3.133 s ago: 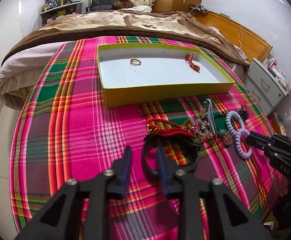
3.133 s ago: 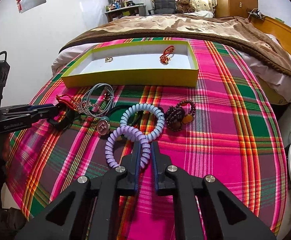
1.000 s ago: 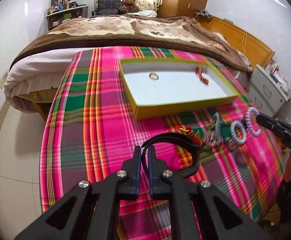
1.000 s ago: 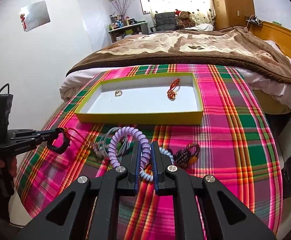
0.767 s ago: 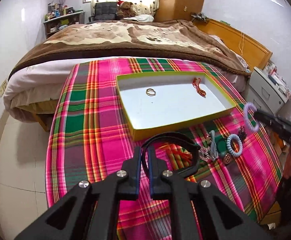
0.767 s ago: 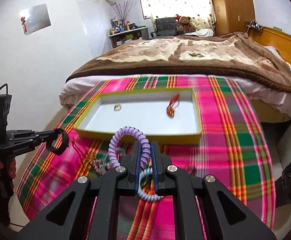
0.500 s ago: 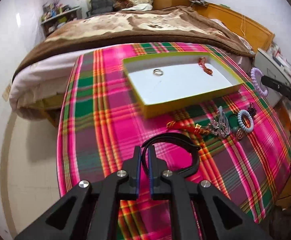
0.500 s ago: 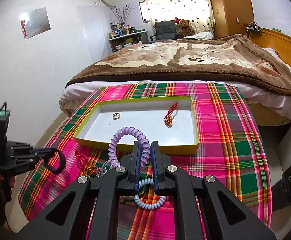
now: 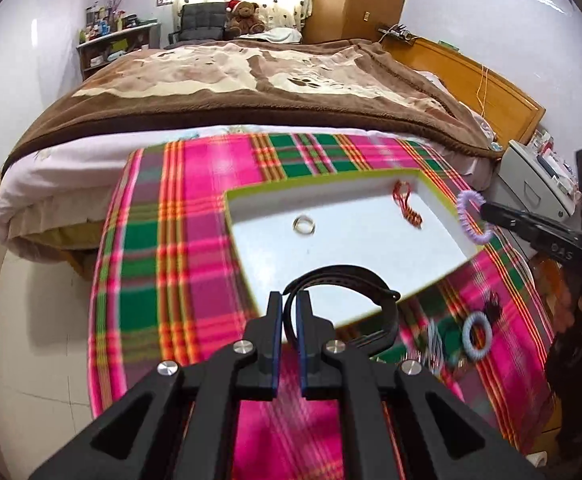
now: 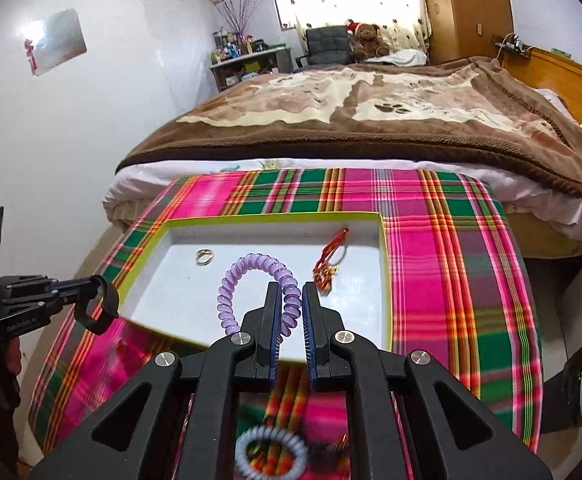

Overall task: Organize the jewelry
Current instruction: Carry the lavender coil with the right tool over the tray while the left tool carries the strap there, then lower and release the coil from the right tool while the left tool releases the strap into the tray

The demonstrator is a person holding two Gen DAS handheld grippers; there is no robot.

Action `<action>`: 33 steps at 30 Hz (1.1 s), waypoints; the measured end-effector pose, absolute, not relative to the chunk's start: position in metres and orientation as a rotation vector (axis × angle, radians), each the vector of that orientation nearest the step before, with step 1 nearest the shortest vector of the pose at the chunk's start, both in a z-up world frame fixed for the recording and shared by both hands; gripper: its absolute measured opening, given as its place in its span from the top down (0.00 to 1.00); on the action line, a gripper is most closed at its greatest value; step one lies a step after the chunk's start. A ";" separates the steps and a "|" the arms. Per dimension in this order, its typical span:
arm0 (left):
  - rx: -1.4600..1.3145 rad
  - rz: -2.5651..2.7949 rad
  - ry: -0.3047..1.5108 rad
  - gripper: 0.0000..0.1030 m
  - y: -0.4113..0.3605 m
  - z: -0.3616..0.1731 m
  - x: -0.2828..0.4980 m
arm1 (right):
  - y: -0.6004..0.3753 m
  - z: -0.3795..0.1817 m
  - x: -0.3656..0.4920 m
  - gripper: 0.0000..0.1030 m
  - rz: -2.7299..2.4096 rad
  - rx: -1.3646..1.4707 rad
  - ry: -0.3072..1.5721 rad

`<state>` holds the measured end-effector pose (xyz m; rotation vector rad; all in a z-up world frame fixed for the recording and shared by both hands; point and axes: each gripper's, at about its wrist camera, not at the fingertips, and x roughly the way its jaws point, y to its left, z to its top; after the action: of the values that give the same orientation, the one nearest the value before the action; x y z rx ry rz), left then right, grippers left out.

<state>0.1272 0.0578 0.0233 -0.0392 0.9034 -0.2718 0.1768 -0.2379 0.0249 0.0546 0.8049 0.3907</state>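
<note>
Carrying two pieces to the box at once is the step in hand: the left gripper [image 9: 287, 312] is clamped nearly closed on a black strap bracelet [image 9: 355, 280], whose loop stands out beyond the jaws over the near edge of the yellow-rimmed box [image 9: 247, 264], while the right gripper [image 10: 290, 304] is pinched just as tightly on a lilac spiral hair tie [image 10: 251, 276] held above the box's near right part. Inside the box a gold ring [image 10: 204, 256] lies toward the far left and a red cord charm [image 10: 329, 258] toward the far right corner. On the plaid cloth [image 10: 443, 264] in front of the box's near edge a pale blue spiral tie [image 9: 477, 334] and a small tangle of other pieces wait to be sorted. Next, I judge, each gripper should be brought lower over bare white floor clear of the ring and the charm, then opened so that both pieces drop inside rather than catching on the rim.
</note>
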 end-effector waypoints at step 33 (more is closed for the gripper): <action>-0.063 -0.235 1.034 0.93 0.034 -0.030 0.209 | -0.187 -0.040 0.282 0.90 0.452 -0.101 1.040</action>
<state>0.2087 0.0342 -0.0298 -0.0628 1.0343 -0.2354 0.2825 -0.1872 -0.0397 -0.1011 1.0396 0.4519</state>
